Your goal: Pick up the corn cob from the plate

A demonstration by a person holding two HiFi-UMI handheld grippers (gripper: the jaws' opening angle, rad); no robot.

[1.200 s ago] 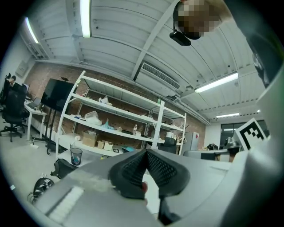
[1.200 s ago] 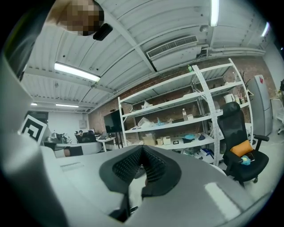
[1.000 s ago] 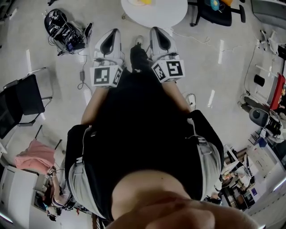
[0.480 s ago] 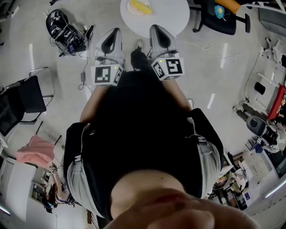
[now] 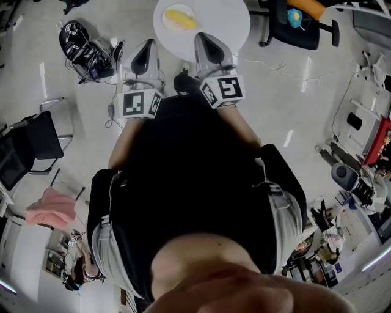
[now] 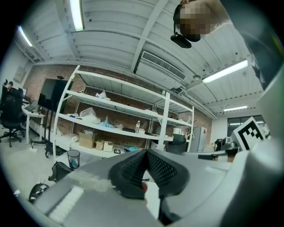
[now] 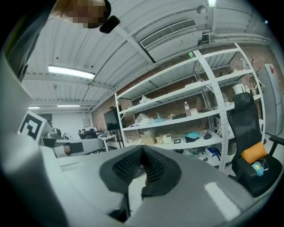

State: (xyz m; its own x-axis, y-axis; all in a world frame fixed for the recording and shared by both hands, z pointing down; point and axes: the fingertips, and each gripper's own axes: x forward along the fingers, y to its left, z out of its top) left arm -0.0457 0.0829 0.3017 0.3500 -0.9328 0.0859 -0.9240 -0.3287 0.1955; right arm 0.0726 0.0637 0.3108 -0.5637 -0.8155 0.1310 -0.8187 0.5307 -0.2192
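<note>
Closest to me, looking down, is my black shirt (image 5: 183,177), with both forearms stretched forward from it. My left hand-held gripper (image 5: 148,44) and right hand-held gripper (image 5: 201,36) lie side by side over the floor, each marker cube toward me. Both have their jaws pressed together with nothing between them; each one's own view shows the dark pads meeting at the tip, on the left hand-held gripper (image 6: 145,153) and on the right hand-held gripper (image 7: 142,148). Just past the tips stands the round white table (image 5: 223,21). The corn cob (image 5: 179,18) lies on a plate (image 5: 165,22) on it, ahead of the gap between my two tools and apart from both. Beyond, white shelving (image 7: 186,119) stands before a brick wall.
</note>
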